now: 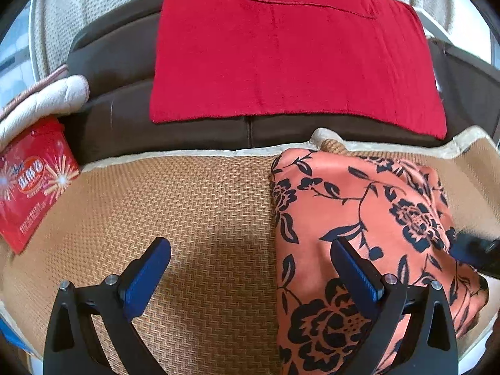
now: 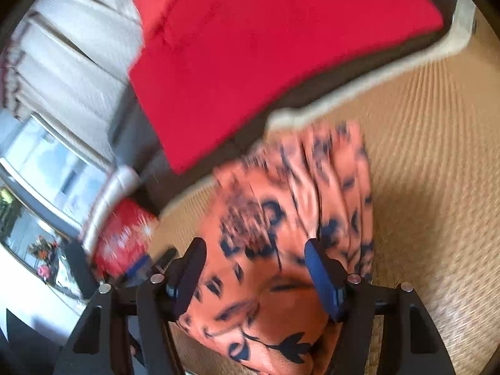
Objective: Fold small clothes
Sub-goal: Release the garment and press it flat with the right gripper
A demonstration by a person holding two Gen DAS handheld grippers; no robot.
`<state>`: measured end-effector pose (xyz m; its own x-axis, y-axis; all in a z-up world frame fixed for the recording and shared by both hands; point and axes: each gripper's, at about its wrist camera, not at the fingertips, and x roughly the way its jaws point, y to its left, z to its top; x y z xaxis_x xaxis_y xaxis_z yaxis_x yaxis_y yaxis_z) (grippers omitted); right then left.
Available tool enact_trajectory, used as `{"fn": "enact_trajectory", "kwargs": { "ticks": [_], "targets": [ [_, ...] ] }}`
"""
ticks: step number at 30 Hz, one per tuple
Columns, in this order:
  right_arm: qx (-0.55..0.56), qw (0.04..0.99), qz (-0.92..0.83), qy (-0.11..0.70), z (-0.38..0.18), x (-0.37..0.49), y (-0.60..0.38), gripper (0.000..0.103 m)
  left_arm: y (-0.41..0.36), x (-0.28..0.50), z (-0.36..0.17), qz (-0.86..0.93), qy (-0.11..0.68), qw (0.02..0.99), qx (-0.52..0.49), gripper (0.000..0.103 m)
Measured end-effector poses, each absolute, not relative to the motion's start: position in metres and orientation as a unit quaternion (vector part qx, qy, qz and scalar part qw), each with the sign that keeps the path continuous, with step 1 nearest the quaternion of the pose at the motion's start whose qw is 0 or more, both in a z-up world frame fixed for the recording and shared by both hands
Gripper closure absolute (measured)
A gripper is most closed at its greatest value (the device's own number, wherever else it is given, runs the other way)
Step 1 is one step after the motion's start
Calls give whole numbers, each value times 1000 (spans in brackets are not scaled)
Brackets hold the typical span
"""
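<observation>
Left gripper: your left gripper (image 1: 250, 268) is wide open. Nothing is between its blue pads (image 1: 147, 268). One pad is over the woven mat (image 1: 187, 212), the other is over the edge of the cloth.
Right gripper: your right gripper (image 2: 254, 265) is open too. It sits just above the cloth with nothing pinched. This view is blurry.
Cloth: the orange cloth with black flowers (image 1: 359, 218) lies folded on the mat, on the right side in the left view. Its far end shows soft pleats in the right view (image 2: 312, 168).
Mat: the woven mat has a pale trim along its far edge (image 1: 187, 153).
Behind the mat: a dark brown cushion (image 1: 118, 62) with a flat red cloth (image 1: 281, 62) on top.
Left side: a red packet (image 1: 34, 181) rests on the mat's corner, next to a white padded thing (image 1: 47, 100).
</observation>
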<state>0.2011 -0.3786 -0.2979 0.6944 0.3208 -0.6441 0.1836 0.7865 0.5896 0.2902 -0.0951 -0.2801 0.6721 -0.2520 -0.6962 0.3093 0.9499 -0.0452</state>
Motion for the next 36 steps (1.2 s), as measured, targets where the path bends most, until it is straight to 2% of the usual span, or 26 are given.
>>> {"fn": "enact_trajectory", "kwargs": {
  "ticks": [2,13,17,21,36],
  "targets": [
    [316,857,22,407,-308,207,-377,43,-95,290,-280,-154,371,914,51,1],
    [287,898,8,334,-264,239,-387,43,-102,293,-281,-165,373,911,57,1],
    [313,863,-16,397,-302,274,-397,46,-109,295,-284,-168,376,909,64,1],
    [309,866,-9,392,-302,288,-398,46,-113,298,-286,-170,381,907,57,1],
    [309,881,23,356,-265,212,-387,44,-115,298,-289,-161,386,907,46,1]
  ]
}}
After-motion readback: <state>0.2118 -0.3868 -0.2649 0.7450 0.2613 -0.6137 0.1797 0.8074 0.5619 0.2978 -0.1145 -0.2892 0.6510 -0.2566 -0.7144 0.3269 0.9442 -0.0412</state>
